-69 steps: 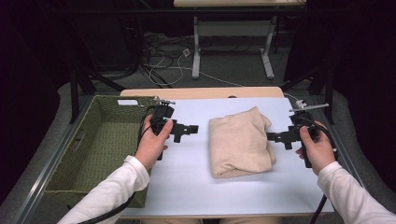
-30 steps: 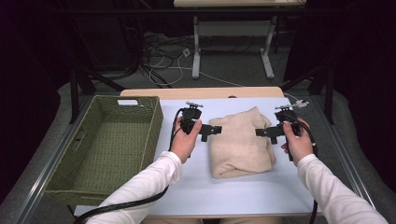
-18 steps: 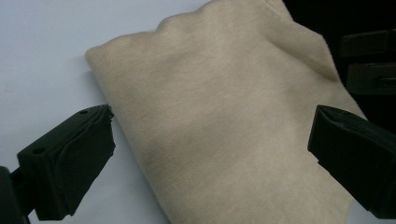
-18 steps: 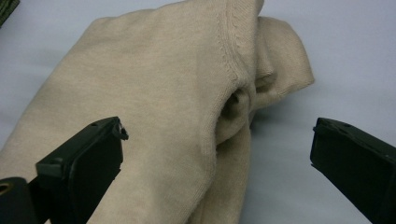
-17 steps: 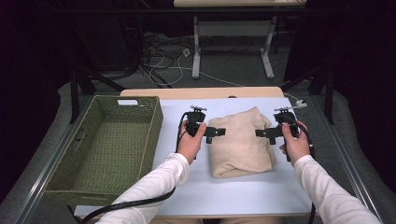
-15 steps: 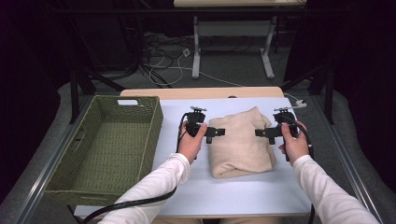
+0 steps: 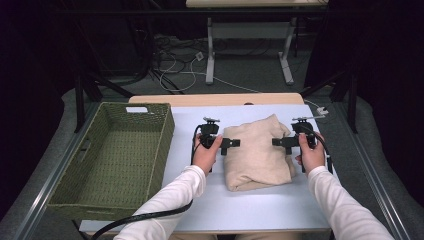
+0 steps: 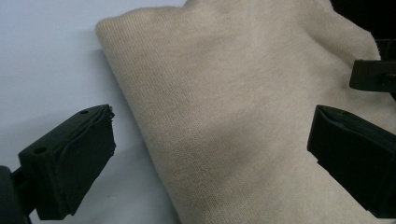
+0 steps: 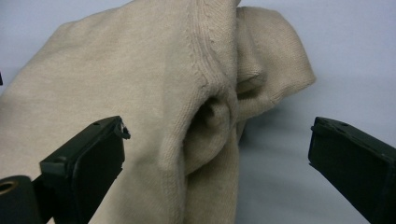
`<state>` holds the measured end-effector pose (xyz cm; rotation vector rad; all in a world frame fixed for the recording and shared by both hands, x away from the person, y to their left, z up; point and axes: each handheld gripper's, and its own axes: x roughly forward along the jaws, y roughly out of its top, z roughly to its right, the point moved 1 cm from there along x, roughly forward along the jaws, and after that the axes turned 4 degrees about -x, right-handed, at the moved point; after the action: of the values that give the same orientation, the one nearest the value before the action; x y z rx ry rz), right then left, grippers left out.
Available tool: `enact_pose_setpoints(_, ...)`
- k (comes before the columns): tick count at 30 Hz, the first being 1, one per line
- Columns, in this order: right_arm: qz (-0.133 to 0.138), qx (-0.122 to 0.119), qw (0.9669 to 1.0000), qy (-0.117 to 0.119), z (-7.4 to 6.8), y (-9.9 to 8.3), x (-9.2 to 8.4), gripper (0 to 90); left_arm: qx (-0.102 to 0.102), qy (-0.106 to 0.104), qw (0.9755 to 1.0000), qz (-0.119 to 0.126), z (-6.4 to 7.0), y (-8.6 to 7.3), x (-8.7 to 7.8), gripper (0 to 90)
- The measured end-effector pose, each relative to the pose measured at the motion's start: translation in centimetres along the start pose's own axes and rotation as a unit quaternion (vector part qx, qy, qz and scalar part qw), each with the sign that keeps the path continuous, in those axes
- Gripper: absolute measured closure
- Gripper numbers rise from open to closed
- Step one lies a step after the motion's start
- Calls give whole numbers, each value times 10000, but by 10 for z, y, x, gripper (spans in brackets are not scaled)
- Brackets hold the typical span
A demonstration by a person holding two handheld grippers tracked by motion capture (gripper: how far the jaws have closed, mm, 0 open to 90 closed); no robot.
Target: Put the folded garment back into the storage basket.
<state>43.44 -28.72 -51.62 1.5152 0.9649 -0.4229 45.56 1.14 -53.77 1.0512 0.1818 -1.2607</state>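
A folded beige knit garment (image 7: 257, 150) lies on the white table (image 7: 250, 210), right of centre. My left gripper (image 7: 234, 143) is at its left edge, jaws open and pointing right at the fabric. In the left gripper view the garment (image 8: 243, 121) spreads between the wide-apart jaws of the left gripper (image 8: 210, 163). My right gripper (image 7: 276, 142) is at the garment's right edge, open, pointing left. Seen from the right gripper view, a bunched fold of the garment (image 9: 210, 116) sits between the spread jaws of the right gripper (image 9: 215, 168). Neither holds anything.
A green woven basket (image 7: 70, 200) stands empty at the table's left side. A wooden strip (image 7: 215, 99) runs along the table's far edge. Cables and table legs are on the floor behind. Bare white table lies in front of the garment.
Both grippers have moved inward toward the garment, the left one travelling far right from near the basket. In the last half second they have barely shifted.
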Motion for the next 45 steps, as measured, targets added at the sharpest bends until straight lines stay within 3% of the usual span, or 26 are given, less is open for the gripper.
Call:
enact_pose_setpoints(4, 7, 118, 9999, 62, 5, -3, 8, 32, -161, 30, 9999, 18, -1, -3, 7, 9)
enact_pose_setpoints(13, 44, 211, 9996, 198, 10, -8, 17, 34, -196, 108, 9997, 64, -2, -6, 16, 8)
enact_pose_setpoints(18, 30, 235, 9994, 253, 10, -10, 21, 34, -232, 22, 9997, 16, -4, -9, 20, 9)
enact_pose_setpoints(30, -116, 54, 9992, 375, 6, -12, 28, 34, -200, -121, 9997, -94, 2, -14, 28, 10)
enact_pose_setpoints(45, -353, 324, 9965, 682, 11, -15, 35, 30, -171, -174, 9995, -186, 9, -17, 31, 36)
